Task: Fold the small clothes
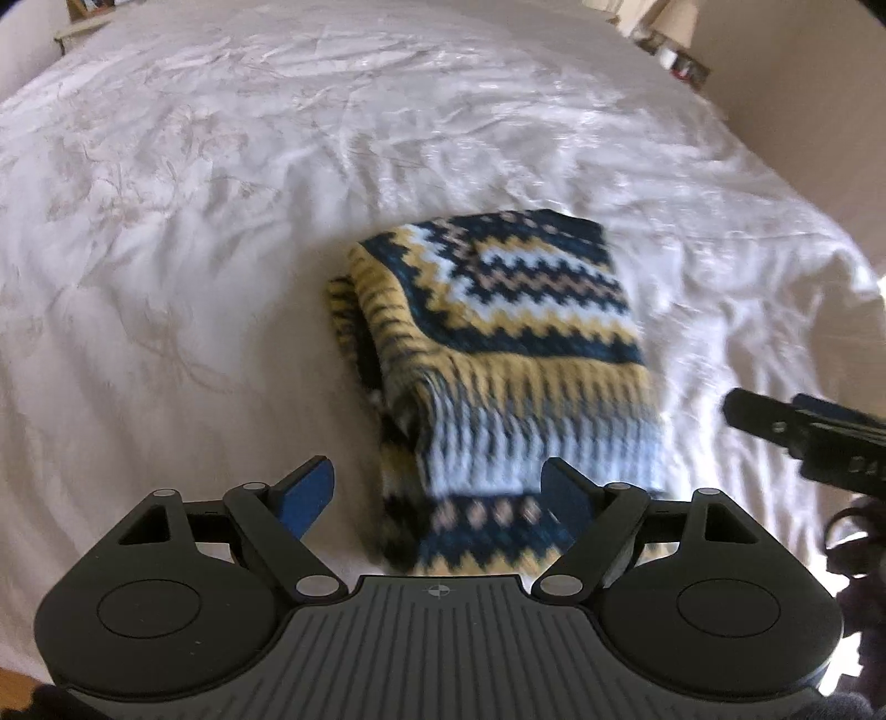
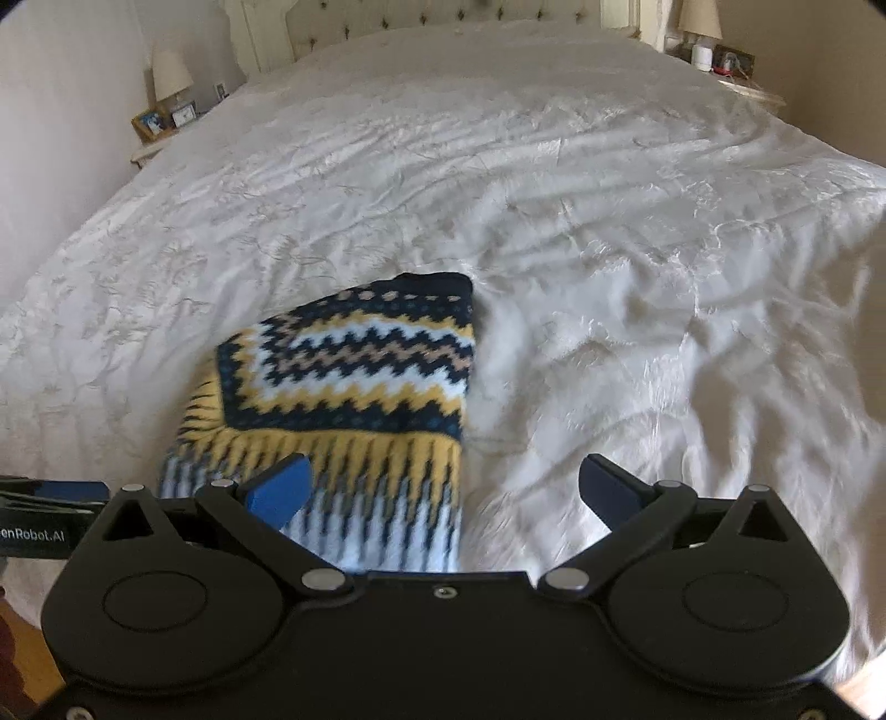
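A knitted sweater (image 1: pixel 498 332) in navy, yellow and pale blue zigzags lies folded into a thick rectangle on the white bedspread (image 1: pixel 221 221). My left gripper (image 1: pixel 437 490) hovers open above its near ribbed end, blue pads wide apart and off the wool. In the right wrist view the same sweater (image 2: pixel 354 376) lies left of centre. My right gripper (image 2: pixel 443 482) is open very wide over its right edge, with nothing gripped. One of the right gripper's fingers (image 1: pixel 775 426) shows at the right of the left wrist view.
The wrinkled bedspread (image 2: pixel 609 221) stretches far beyond the sweater to a tufted headboard (image 2: pixel 443 22). Bedside tables with lamps (image 2: pixel 171 75) stand at both far corners. Wooden floor (image 2: pixel 27 664) shows below the bed's near edge.
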Demonstrator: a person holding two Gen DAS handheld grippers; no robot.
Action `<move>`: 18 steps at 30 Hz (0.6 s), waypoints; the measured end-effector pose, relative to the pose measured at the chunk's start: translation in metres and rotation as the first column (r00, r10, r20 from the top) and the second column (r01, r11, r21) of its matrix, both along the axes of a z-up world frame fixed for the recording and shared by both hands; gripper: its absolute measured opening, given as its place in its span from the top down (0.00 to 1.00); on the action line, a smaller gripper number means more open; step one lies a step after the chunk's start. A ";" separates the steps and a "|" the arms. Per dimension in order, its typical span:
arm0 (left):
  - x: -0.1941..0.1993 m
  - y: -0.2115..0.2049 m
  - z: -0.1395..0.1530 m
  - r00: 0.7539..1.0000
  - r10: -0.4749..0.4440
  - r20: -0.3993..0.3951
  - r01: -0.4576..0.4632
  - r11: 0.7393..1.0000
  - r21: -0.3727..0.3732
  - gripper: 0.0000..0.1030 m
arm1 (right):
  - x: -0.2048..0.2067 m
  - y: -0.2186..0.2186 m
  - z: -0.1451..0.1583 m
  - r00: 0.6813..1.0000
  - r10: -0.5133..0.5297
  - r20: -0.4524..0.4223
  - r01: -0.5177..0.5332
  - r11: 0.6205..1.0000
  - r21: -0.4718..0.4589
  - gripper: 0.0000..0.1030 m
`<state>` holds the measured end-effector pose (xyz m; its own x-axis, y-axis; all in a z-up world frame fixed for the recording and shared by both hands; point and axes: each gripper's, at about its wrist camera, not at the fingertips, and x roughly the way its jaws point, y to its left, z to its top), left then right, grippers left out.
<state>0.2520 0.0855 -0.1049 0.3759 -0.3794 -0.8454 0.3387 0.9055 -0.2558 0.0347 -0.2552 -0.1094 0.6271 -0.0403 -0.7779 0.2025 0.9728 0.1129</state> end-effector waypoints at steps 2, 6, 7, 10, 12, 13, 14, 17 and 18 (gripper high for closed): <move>-0.009 0.003 0.007 1.000 -0.004 0.011 0.004 1.000 -0.008 0.21 | -0.009 0.009 0.004 1.000 -0.007 0.004 0.007 1.000 0.000 0.01; -0.026 0.008 0.025 0.999 -0.013 0.049 0.013 1.000 -0.013 0.21 | -0.025 0.024 0.013 1.000 -0.010 0.014 0.010 1.000 -0.007 0.01; -0.029 0.008 0.029 0.998 -0.013 0.055 0.013 1.000 -0.010 0.21 | -0.029 0.027 0.015 1.000 -0.011 0.018 0.011 1.000 -0.007 0.01; -0.039 0.008 0.042 0.997 -0.008 0.081 0.005 0.999 0.034 0.21 | -0.041 0.035 0.024 0.999 -0.015 0.036 0.016 1.000 -0.005 0.01; -0.046 0.007 0.050 0.994 -0.002 0.109 -0.006 0.998 0.068 0.21 | -0.048 0.038 0.030 0.999 -0.019 0.049 0.020 1.000 -0.005 0.01; -0.049 0.008 0.054 0.992 -0.004 0.124 -0.005 0.997 0.077 0.21 | -0.051 0.040 0.033 0.998 -0.023 0.056 0.023 1.000 -0.004 0.01; -0.053 0.009 0.057 0.991 -0.004 0.137 -0.007 0.997 0.078 0.21 | -0.054 0.041 0.035 0.998 -0.027 0.062 0.027 1.000 -0.003 0.01; -0.060 0.012 0.064 0.989 0.016 0.146 -0.027 0.997 0.076 0.22 | -0.063 0.045 0.044 0.996 -0.035 0.080 0.036 0.999 -0.005 0.01; -0.063 0.013 0.067 0.988 0.022 0.151 -0.034 0.996 0.077 0.22 | -0.065 0.046 0.047 0.996 -0.038 0.086 0.038 0.999 -0.007 0.01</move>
